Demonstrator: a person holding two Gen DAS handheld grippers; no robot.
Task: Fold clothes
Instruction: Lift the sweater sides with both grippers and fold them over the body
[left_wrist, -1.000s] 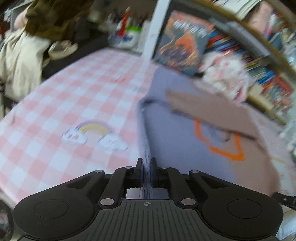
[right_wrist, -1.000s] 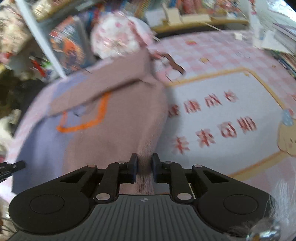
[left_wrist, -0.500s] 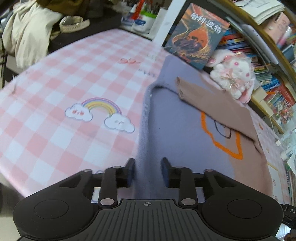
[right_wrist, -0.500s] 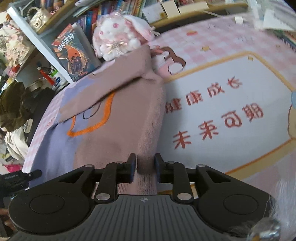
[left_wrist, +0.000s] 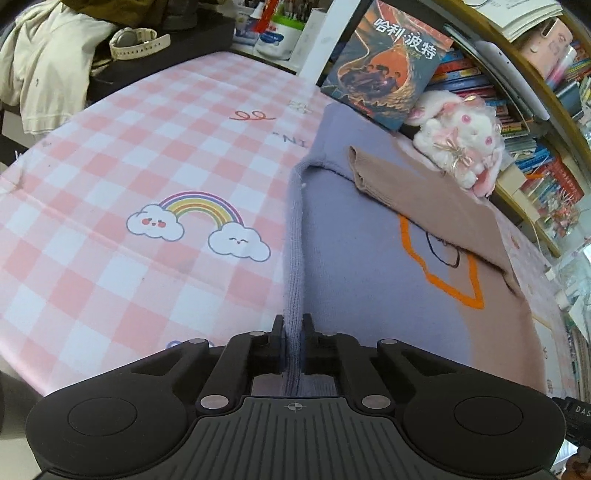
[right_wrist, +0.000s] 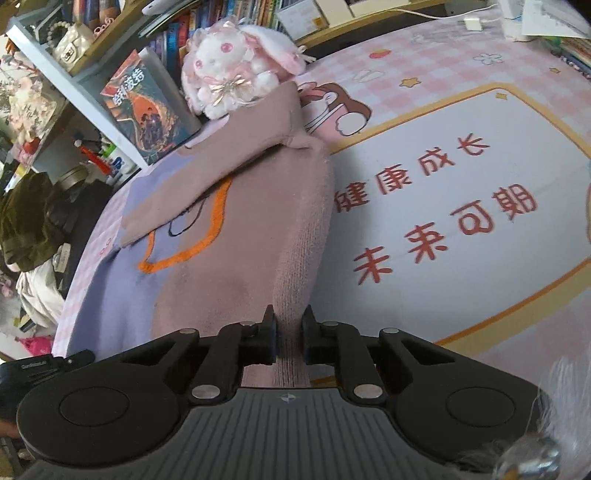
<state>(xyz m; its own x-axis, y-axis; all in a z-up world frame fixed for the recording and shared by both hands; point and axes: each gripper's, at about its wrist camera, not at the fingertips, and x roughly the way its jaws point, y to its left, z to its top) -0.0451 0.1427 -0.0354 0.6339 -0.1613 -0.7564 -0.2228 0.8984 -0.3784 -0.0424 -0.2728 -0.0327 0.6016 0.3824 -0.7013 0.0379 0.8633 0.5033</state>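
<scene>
A knitted sweater (left_wrist: 369, 240), lilac on one half and dusty pink on the other with an orange outline on its chest, lies flat on the table. One pink sleeve (left_wrist: 424, 206) is folded across the chest. My left gripper (left_wrist: 293, 328) is shut on the sweater's lilac side edge at the near hem. In the right wrist view the sweater (right_wrist: 240, 240) shows its pink half, and my right gripper (right_wrist: 289, 325) is shut on the pink side edge. The folded sleeve (right_wrist: 221, 151) crosses the body there too.
A pink checked mat (left_wrist: 147, 147) with a rainbow print covers the table left of the sweater; a white panel with red characters (right_wrist: 461, 184) lies to its right. A plush rabbit (right_wrist: 236, 77), a book (left_wrist: 384, 62) and bookshelves stand behind. Clothes (left_wrist: 48, 66) hang at far left.
The blur is gone and both views are steady. My left gripper's fingers stood apart around the lilac edge half a second ago and are now shut on it again. The right grip holds.
</scene>
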